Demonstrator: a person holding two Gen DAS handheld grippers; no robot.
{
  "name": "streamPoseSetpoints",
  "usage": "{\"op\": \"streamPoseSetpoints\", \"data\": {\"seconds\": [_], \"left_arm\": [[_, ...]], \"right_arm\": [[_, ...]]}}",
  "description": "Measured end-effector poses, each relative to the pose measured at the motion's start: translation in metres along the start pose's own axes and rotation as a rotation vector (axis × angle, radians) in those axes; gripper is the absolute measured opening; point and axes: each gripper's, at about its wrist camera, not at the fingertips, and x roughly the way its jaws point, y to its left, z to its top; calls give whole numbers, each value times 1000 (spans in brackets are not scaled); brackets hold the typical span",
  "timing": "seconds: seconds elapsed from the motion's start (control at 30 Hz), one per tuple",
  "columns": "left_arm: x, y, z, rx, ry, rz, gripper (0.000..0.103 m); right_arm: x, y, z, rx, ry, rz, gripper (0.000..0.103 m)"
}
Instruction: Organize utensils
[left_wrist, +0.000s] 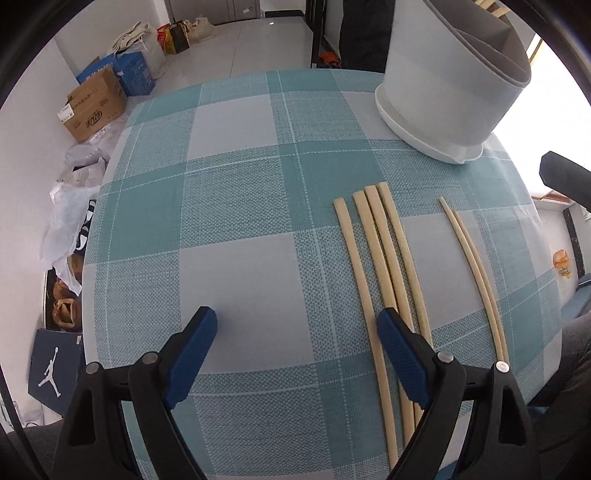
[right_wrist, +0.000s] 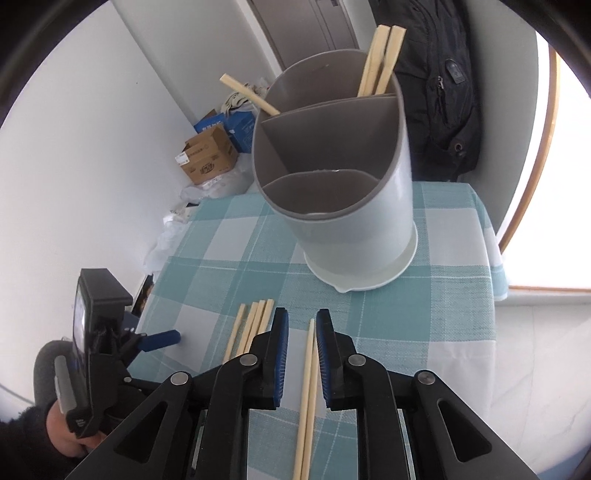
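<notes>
A grey utensil holder (right_wrist: 354, 206) with three compartments stands on the checked tablecloth (right_wrist: 424, 317); its far compartment holds three chopsticks (right_wrist: 380, 62). It also shows in the left wrist view (left_wrist: 450, 85). A pair of chopsticks (right_wrist: 308, 387) lies between the open fingers of my right gripper (right_wrist: 301, 325), apart from the pads. Several more chopsticks (left_wrist: 384, 266) lie side by side to the left; my open left gripper (left_wrist: 297, 325) hovers over the cloth with its right finger above them. The pair also shows in the left wrist view (left_wrist: 476, 273).
Cardboard boxes (left_wrist: 96, 103), bags and plastic wrap lie on the floor left of the table. A black backpack (right_wrist: 447, 85) hangs behind the holder. The table edge runs close on the right, by a bright window.
</notes>
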Motion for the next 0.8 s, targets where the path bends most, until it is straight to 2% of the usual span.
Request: {"op": "streamPoseSetpoints", "data": {"seconds": [0.1, 0.27, 0.47, 0.6, 0.63, 0.73, 0.77, 0.8], "left_arm": [[3, -6, 4, 12, 18, 28, 87], [6, -15, 21, 56, -10, 82, 87], [12, -17, 33, 66, 19, 77, 83], [13, -22, 40, 68, 30, 36, 61], [13, -23, 40, 60, 24, 18, 57], [10, -26, 35, 76, -8, -13, 37], [8, -29, 34, 97, -18, -29, 23], [7, -34, 33, 126, -28, -41, 14]], "right_arm": [[-4, -4, 1, 23, -8, 15, 18], [-11, -3, 4, 25, -29, 32, 18], [-18, -8, 6, 49, -37, 53, 22], [-22, -13, 7, 65, -41, 62, 22], [-24, -14, 7, 69, -45, 61, 22], [-28, -17, 7, 80, -55, 63, 22], [-29, -17, 6, 84, -56, 64, 22], [-29, -18, 6, 87, -55, 66, 22]]}}
